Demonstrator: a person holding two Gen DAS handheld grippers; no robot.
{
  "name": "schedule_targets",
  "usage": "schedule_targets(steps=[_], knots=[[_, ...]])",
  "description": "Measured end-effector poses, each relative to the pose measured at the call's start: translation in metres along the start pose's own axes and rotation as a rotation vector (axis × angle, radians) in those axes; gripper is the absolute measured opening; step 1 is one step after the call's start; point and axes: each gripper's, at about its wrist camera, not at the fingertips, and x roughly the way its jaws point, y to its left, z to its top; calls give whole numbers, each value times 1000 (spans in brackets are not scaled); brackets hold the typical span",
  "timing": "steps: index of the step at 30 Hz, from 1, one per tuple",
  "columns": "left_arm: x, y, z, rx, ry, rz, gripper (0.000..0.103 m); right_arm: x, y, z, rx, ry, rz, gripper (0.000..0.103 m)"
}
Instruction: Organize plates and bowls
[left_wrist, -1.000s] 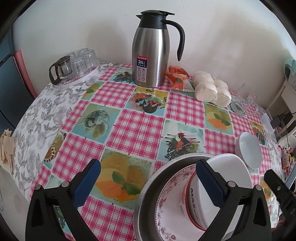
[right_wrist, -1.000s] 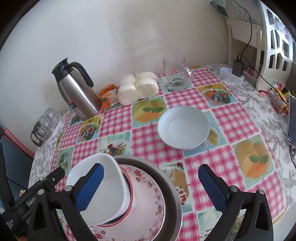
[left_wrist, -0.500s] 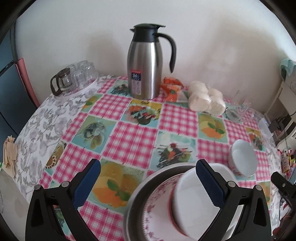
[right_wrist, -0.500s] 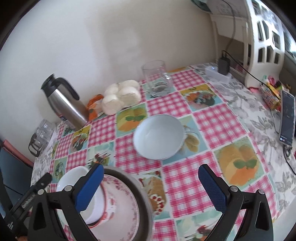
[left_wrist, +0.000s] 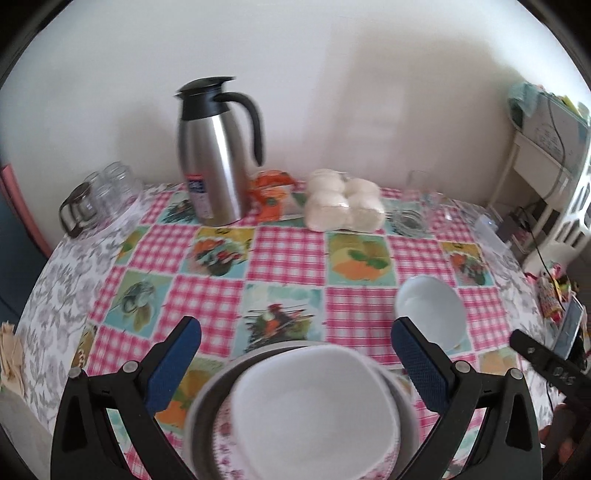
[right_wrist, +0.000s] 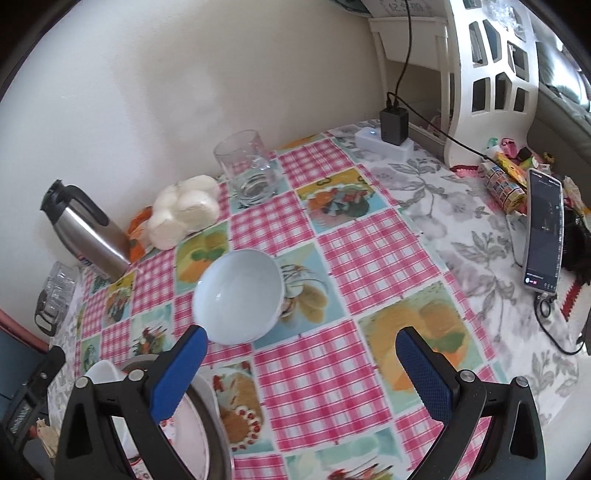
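Note:
A white bowl (left_wrist: 314, 410) sits inside a floral plate (left_wrist: 225, 432), and both rest in a metal basin (left_wrist: 205, 402) at the table's near edge. My left gripper (left_wrist: 295, 350) is open above that stack, touching nothing. A second white bowl (right_wrist: 240, 295) (left_wrist: 432, 314) stands alone on the checked tablecloth to the right. My right gripper (right_wrist: 301, 360) is open just in front of this bowl, with its left finger (right_wrist: 181, 369) near the bowl's rim. The basin's edge (right_wrist: 218, 424) shows at the lower left of the right wrist view.
At the back stand a steel thermos jug (left_wrist: 214, 155), an orange packet (left_wrist: 271, 192), wrapped white buns (left_wrist: 343, 205), a glass mug (right_wrist: 251, 166) and glass cups with a small teapot (left_wrist: 98, 199). A phone (right_wrist: 545, 229), a charger (right_wrist: 393, 122) and cables lie at the right.
The left gripper has tilted and moved so the stacked bowl now lies centred under it. The right gripper has swung right and closer to the lone bowl.

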Motion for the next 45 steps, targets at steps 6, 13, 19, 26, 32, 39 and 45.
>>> schedule_targets(steps=[6,13,19,26,32,39,45], knots=[[10,-33,12,48,54,-71,102,12,-4,6,7,25,3,103],[32,-66,28,119,134,-60,102,30,-1,11,1,61,-1,103],[57,-90,38,165,228,-22,102,46,-3,10,22,85,-12,103],[87,-102,38,159,317,18,93,68,-2,9,25,113,-22,102],[115,-102,35,115,383,26,86,84,2,10,21,130,-36,90],[147,-107,32,102,440,43,69,105,4,11,16,155,-39,84],[165,-115,30,123,466,62,63,119,8,13,7,170,-37,77]])
